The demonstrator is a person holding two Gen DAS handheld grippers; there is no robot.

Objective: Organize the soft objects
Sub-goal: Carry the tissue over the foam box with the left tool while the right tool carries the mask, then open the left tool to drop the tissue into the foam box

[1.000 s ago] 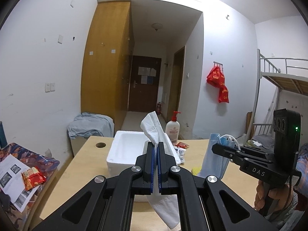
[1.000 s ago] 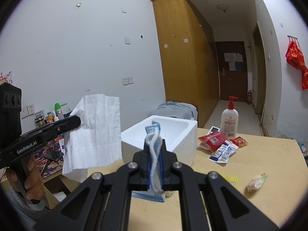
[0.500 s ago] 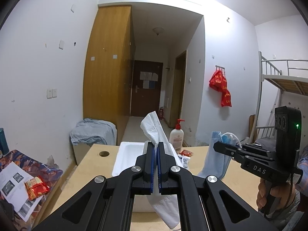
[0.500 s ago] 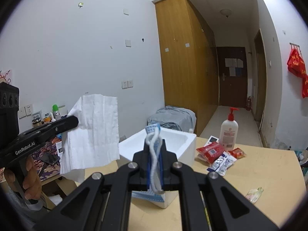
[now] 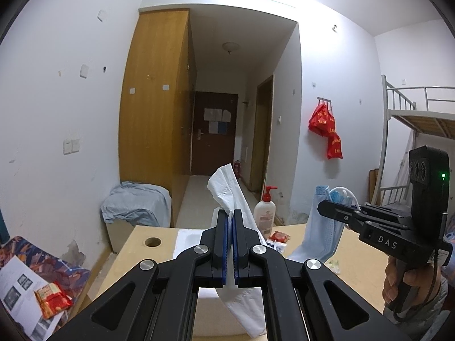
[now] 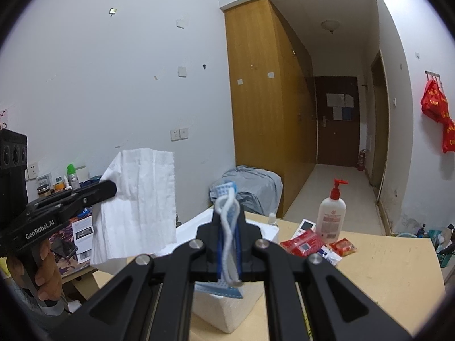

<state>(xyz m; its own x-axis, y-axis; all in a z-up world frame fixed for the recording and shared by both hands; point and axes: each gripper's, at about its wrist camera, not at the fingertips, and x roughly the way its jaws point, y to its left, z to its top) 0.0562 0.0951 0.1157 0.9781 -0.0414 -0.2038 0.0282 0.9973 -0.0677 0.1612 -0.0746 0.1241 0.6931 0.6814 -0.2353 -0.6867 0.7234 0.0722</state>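
Observation:
My left gripper is shut on a white paper tissue that sticks up above the fingers and hangs below them. In the right wrist view that tissue drapes flat from the left gripper. My right gripper is shut on a blue face mask with white ear loops. The left wrist view shows the mask hanging from the right gripper. Both are held in the air above a white foam box on the wooden table.
A pump lotion bottle and red snack packets lie on the table beyond the box. A cloth-covered item stands on the floor by the wardrobe. A cluttered side desk lies left, a bunk bed right.
Both grippers have risen with the tissue and the mask still gripped. The table and foam box sit lower in both views.

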